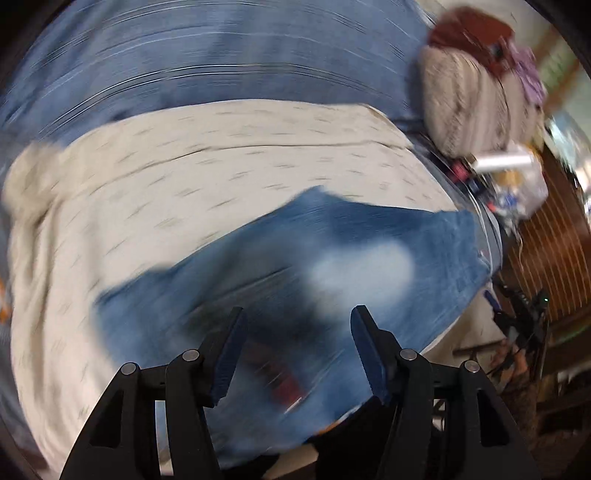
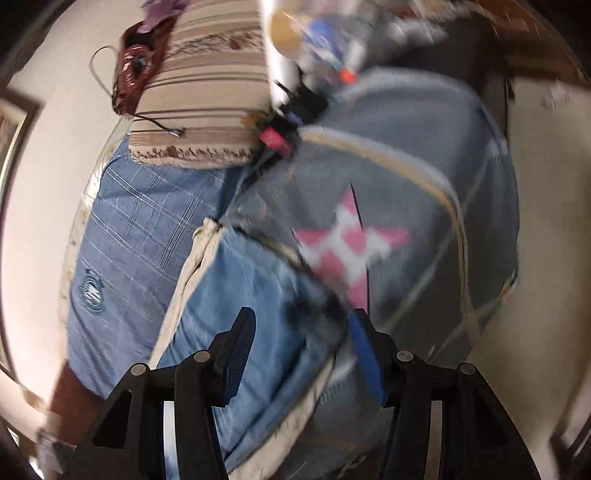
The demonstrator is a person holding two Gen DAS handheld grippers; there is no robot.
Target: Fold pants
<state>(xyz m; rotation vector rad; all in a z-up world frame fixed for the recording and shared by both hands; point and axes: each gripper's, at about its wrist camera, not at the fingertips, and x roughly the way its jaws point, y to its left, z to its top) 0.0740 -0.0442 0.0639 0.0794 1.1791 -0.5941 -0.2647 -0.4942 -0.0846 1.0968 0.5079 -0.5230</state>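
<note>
Blue denim pants with a pale faded patch lie on a cream patterned blanket, blurred by motion. My left gripper is open just above the pants, with nothing between its fingers. In the right wrist view the blue pants lie over the cream blanket edge. My right gripper is open above the pants, a dark blurred fold showing between its fingers, held by neither.
A blue plaid sheet covers the bed beyond. A striped beige pillow and clutter sit at the head. A grey quilt with a pink star lies to the right. Wooden furniture stands beside the bed.
</note>
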